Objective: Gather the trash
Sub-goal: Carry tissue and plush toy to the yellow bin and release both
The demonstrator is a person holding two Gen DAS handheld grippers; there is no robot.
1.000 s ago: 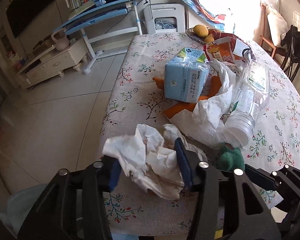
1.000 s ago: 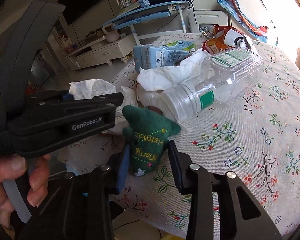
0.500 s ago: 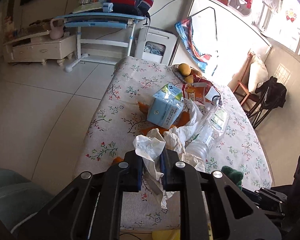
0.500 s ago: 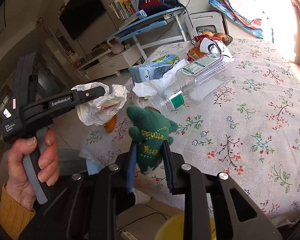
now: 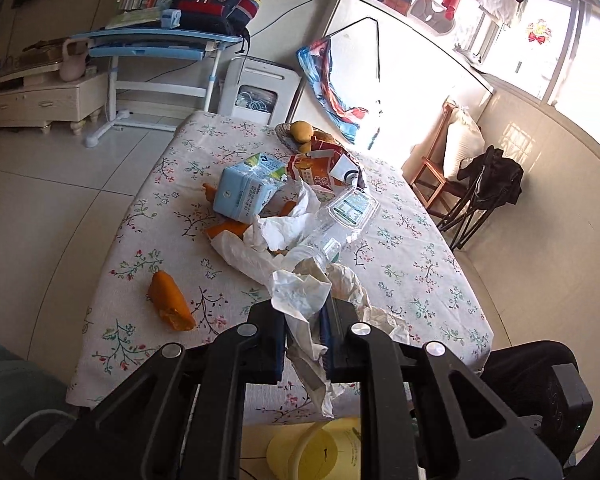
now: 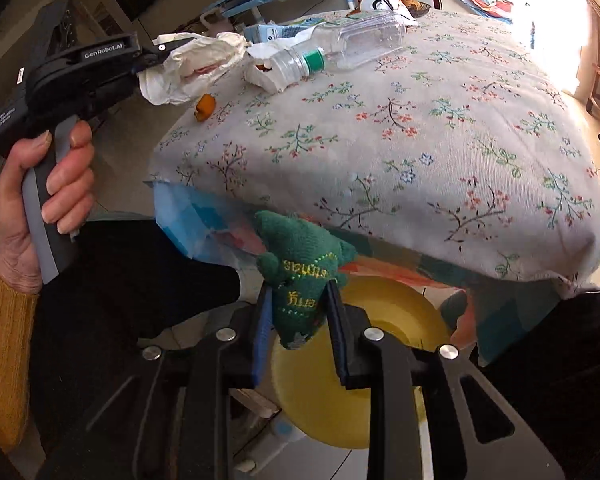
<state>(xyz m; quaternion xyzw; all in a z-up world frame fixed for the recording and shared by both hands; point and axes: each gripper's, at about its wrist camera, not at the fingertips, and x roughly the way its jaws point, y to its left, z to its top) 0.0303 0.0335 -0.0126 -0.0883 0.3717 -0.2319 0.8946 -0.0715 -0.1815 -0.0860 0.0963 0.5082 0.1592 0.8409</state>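
We hold crumpled tissue (image 5: 300,300) pinched in left gripper (image 5: 304,344) above bench (image 6: 440,128) edge. Right gripper (image 6: 300,320), jaws opening, holds green knit toy (image 6: 300,272) over yellow bin (image 6: 400,312); loose tissue tail may snag, miss bin.

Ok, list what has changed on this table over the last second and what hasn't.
The left gripper closed on the crumpled tissue and lifted it off the table, uncovering an orange peel. The right gripper carried the green knitted toy off the table edge to above the yellow bin. The plastic bottle and blue carton stayed put.
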